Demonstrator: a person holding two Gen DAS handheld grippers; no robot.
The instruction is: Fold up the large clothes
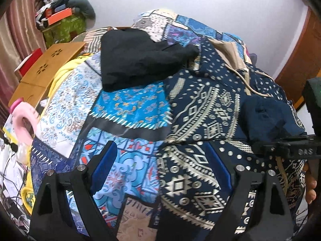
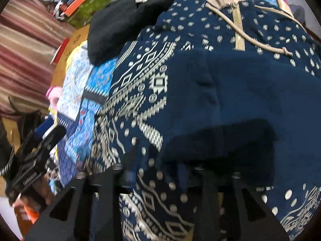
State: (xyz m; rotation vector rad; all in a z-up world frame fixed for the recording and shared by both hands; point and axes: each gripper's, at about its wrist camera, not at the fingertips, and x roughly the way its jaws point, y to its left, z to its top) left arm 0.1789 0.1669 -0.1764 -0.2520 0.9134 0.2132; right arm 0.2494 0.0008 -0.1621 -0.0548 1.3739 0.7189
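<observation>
One sleeve of the navy patterned hoodie (image 1: 200, 108) lies folded across its chest; body folds remain. Left hand-held gripper (image 1: 162, 166) stands apart and empty; right hand-held gripper (image 2: 158, 172) is blurred, part-open, gripping nothing clearly.

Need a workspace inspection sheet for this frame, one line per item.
Surface: bed under a blue patchwork bedspread.
Job's things: navy patterned hoodie spread out, plain navy flap folded over it; black garment beside it.
Clutter: wooden lap tray, pink ring, boxes.
Grippers: left gripper open, empty; right gripper blurred, state unclear.
Cables: wires at the bed's edge.
Surroundings: white wall, curtain.
</observation>
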